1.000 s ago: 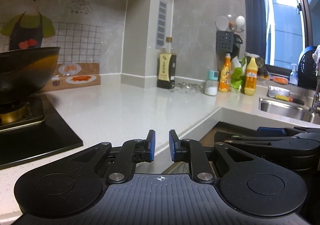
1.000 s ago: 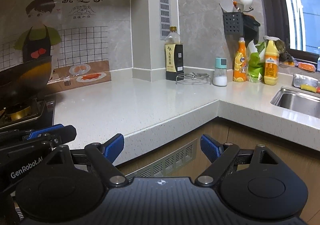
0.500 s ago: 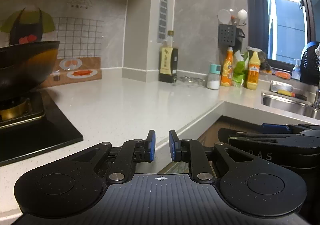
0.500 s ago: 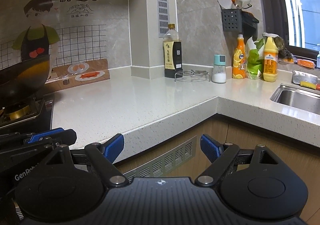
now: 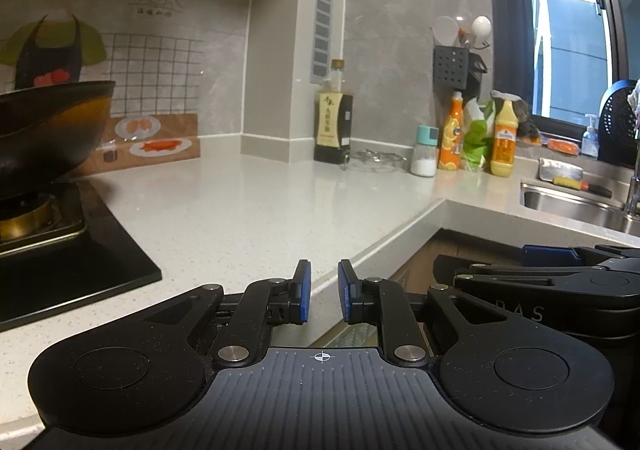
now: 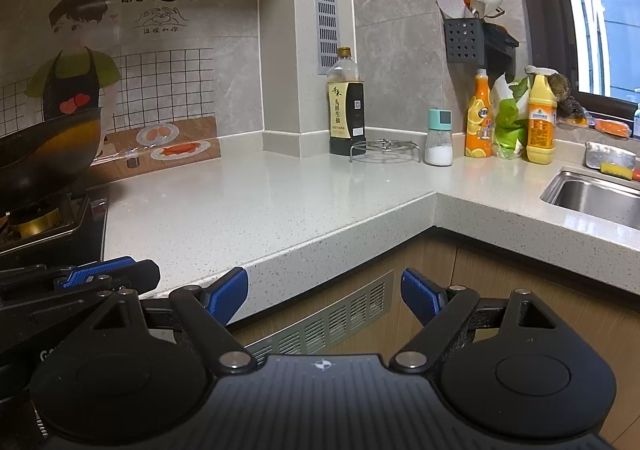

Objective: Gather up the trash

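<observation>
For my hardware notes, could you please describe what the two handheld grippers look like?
Both are matte black. The left gripper and right gripper each have two angular link arms with silver pivot bolts, round black discs either side, a ribbed dark base plate with a small crosshair mark, and ribbed blue finger pads. Partial white lettering shows on their sides.

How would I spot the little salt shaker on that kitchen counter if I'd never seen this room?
Find the dark window at the right, then the row of containers on the white countertop below it. The salt shaker stands between the wire trivet and the orange bottle. It is the shortest one: clear, white at the bottom, with a teal cap.
</observation>
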